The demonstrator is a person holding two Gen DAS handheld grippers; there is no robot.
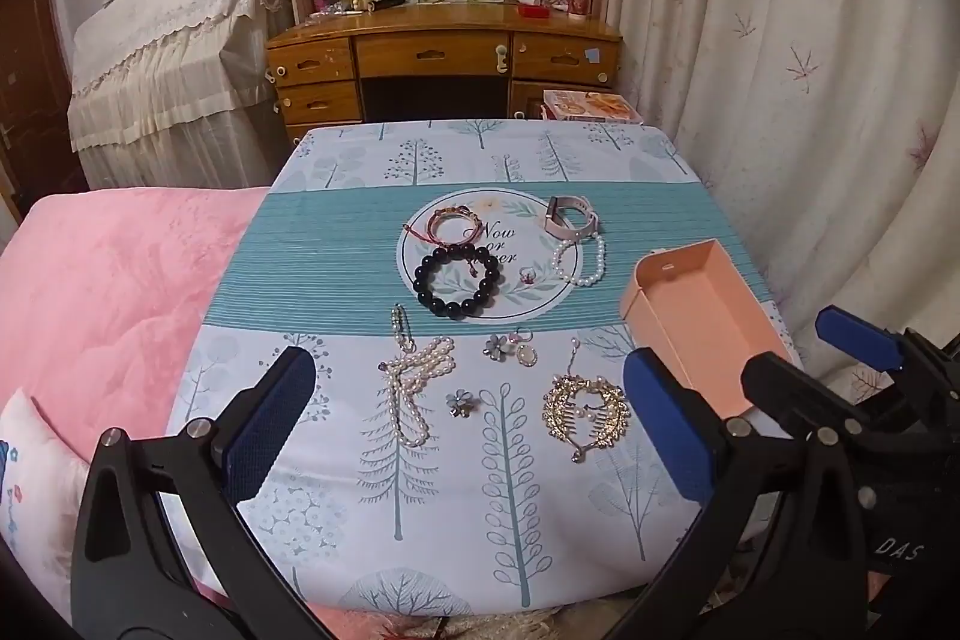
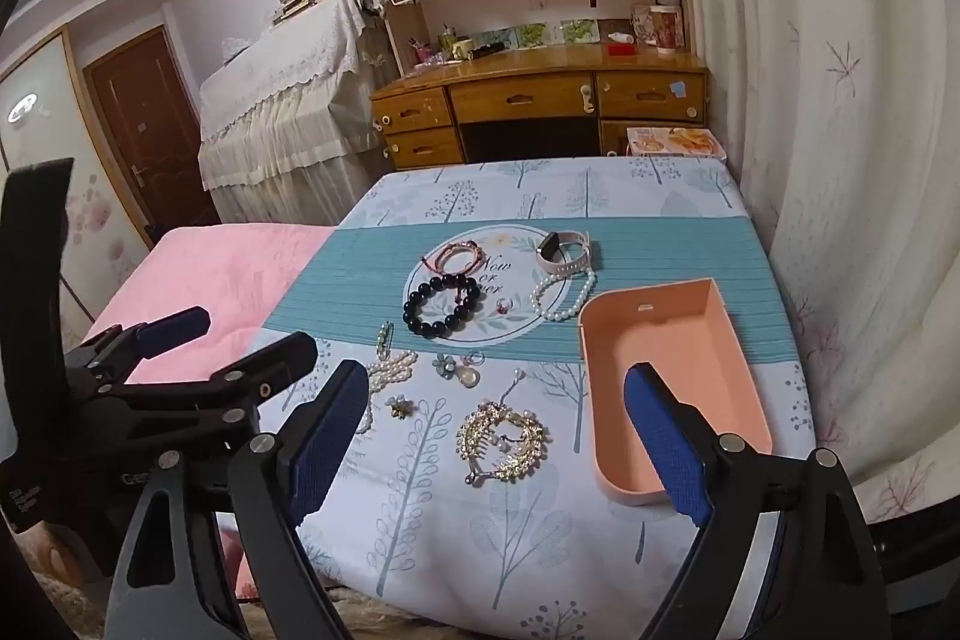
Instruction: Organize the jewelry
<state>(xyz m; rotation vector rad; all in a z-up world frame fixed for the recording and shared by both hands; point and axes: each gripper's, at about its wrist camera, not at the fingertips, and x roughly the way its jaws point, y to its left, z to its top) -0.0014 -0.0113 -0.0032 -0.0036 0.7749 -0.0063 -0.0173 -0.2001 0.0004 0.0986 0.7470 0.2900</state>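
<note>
Loose jewelry lies on a tree-print tablecloth (image 1: 480,508): a black bead bracelet (image 1: 454,312) (image 2: 429,329), a pearl bracelet (image 1: 591,277), a watch (image 1: 570,217), a ring (image 1: 527,275), a pearl necklace (image 1: 414,382) and a gold hair comb (image 1: 585,409) (image 2: 504,442). An empty peach box (image 1: 708,316) (image 2: 678,340) stands at the right. My left gripper (image 1: 468,424) (image 2: 234,340) hovers open over the near edge, the necklace and comb showing between its fingers. My right gripper (image 2: 498,439) (image 1: 822,358) is open too, above the comb and the box's near end. Neither holds anything.
A rose-gold bracelet (image 1: 447,211) and small flower charms (image 1: 510,346) also lie on the cloth. A pink bed (image 1: 108,292) adjoins the table on the left, a curtain (image 1: 780,70) on the right. A wooden desk (image 1: 444,58) stands behind.
</note>
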